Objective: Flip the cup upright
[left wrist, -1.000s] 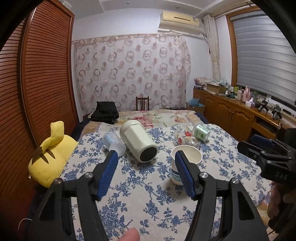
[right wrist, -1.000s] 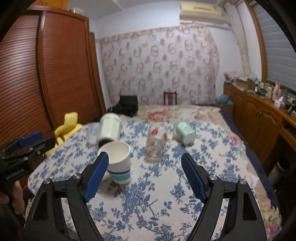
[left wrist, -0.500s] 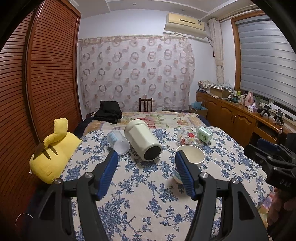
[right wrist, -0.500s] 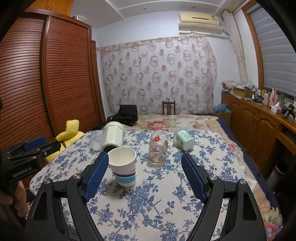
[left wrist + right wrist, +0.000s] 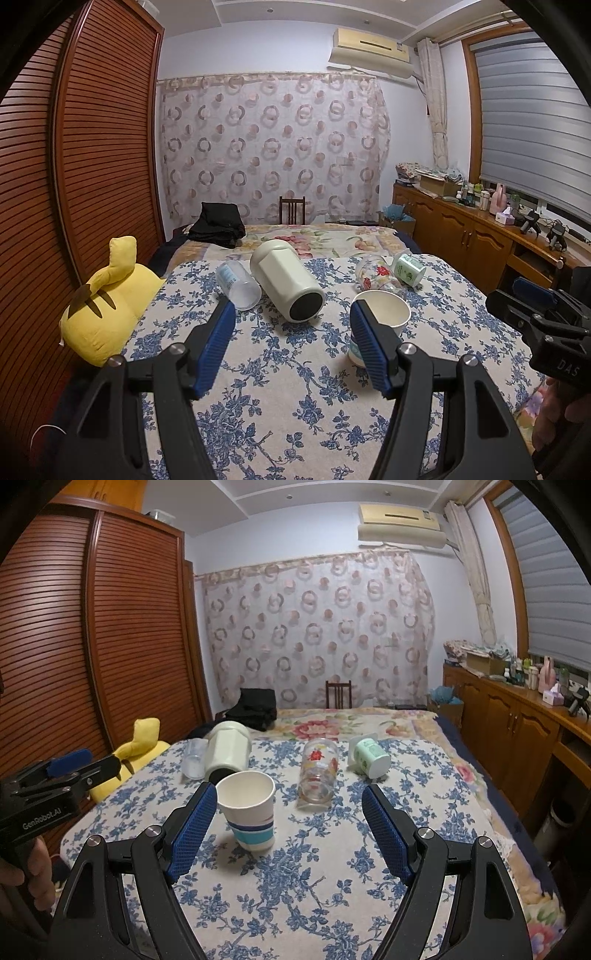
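Observation:
A white paper cup with blue bands (image 5: 249,808) stands upright on the flowered bedspread; it also shows in the left wrist view (image 5: 380,317). A cream tumbler (image 5: 286,282) (image 5: 228,748), a clear plastic cup (image 5: 238,284) (image 5: 194,762), a flowered glass (image 5: 318,771) (image 5: 376,277) and a green mug (image 5: 369,757) (image 5: 408,269) lie on their sides. My left gripper (image 5: 293,345) is open and empty, well short of the tumbler. My right gripper (image 5: 288,830) is open and empty, just short of the paper cup.
A yellow plush toy (image 5: 105,306) lies at the bed's left edge by the slatted wardrobe (image 5: 74,166). A black bag (image 5: 218,223) sits at the far end. A wooden cabinet (image 5: 465,236) runs along the right wall.
Both grippers have risen and pulled back from the cups, so the views show more of the room. The paper cup stays upright where it stood.

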The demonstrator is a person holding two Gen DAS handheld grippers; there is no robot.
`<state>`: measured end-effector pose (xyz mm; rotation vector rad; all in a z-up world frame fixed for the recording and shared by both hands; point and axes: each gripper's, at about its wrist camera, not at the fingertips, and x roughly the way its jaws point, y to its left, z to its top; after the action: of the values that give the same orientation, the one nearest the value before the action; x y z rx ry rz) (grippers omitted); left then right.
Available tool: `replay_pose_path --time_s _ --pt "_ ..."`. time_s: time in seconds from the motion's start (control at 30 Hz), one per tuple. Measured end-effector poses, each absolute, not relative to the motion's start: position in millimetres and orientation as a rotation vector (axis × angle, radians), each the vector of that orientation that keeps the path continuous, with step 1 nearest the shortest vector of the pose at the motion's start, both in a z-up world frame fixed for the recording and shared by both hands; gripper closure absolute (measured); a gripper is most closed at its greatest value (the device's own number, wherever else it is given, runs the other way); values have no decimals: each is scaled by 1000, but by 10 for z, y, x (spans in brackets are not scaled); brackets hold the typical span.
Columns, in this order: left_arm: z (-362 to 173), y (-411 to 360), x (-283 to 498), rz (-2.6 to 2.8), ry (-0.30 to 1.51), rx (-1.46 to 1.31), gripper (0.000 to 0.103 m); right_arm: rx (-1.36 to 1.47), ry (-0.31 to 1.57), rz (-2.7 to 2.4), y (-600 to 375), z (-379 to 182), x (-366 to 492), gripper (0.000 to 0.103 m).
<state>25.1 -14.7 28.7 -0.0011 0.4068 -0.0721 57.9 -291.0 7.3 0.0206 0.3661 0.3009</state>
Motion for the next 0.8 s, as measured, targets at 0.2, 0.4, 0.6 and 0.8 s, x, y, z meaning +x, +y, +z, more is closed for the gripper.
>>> replay_pose_path --time_s 0.2,0.4,0.6,0.8 --pt "286 -145 249 -72 408 0 39 21 366 300 -2906 68 580 20" --pt "295 -140 236 -70 408 -1 39 20 367 301 -2909 71 577 20" --pt "289 -139 238 -71 407 -1 39 20 367 301 -2906 66 577 20" --pt "287 -138 238 -70 407 -1 39 20 367 300 -2905 70 576 20"
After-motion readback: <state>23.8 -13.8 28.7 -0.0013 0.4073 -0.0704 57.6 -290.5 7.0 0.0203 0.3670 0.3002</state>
